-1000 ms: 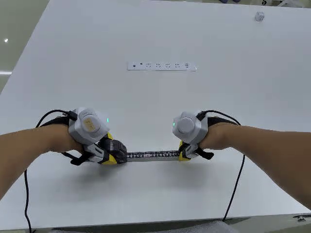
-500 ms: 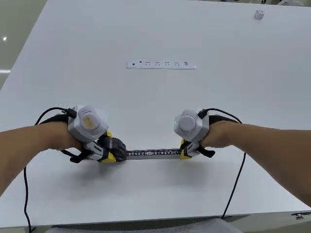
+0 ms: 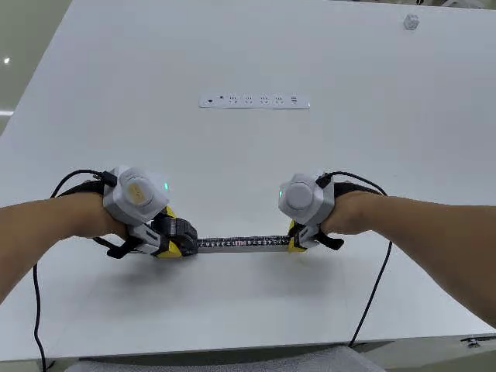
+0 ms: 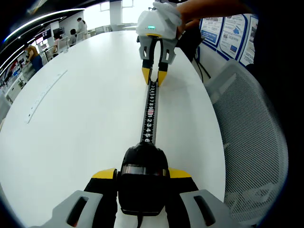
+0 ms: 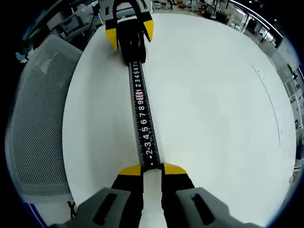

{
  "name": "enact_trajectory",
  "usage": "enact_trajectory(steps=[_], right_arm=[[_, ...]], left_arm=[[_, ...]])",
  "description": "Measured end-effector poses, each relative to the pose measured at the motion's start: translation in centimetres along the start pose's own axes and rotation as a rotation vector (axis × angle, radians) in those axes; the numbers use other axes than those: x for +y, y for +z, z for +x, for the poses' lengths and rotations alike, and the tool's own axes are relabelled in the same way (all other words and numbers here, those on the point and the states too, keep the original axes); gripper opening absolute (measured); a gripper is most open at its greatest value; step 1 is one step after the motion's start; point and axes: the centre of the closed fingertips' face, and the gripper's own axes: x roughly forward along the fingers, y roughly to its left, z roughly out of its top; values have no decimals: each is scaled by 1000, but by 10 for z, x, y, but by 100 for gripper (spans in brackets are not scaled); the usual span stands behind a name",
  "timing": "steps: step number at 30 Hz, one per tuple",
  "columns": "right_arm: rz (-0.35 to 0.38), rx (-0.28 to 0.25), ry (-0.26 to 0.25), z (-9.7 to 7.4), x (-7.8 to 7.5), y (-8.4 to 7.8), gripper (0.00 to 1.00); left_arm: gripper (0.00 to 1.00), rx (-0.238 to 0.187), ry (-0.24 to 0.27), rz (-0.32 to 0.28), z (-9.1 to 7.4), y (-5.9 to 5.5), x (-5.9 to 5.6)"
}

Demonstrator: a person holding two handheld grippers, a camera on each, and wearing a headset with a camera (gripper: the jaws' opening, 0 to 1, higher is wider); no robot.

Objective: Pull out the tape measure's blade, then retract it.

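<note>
A black tape measure case sits low on the white table, and my left gripper is shut on it. Its dark blade with white numbers runs out flat across the table to my right gripper, which is shut on the blade's end. In the right gripper view the case lies far up the blade between the left gripper's yellow fingertips. In the left gripper view the right gripper pinches the far end.
A white power strip lies across the table's middle, beyond both grippers. A small pale object rests at the far right corner. A mesh chair stands by the table's near edge. Cables trail from both grippers.
The two grippers have drawn slightly further apart, the left one moving left, so a little more blade lies out between them.
</note>
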Motion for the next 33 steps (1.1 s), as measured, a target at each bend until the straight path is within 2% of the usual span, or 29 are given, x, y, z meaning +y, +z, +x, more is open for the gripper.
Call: enact_trajectory(steps=[5, 33], right_arm=[[4, -3, -1, -1, 0, -4, 12], [22, 6, -3, -4, 0, -16, 12]], left_arm=[[36, -12, 3, -6, 0, 0, 0], [36, 4, 2, 5, 1, -1, 0]])
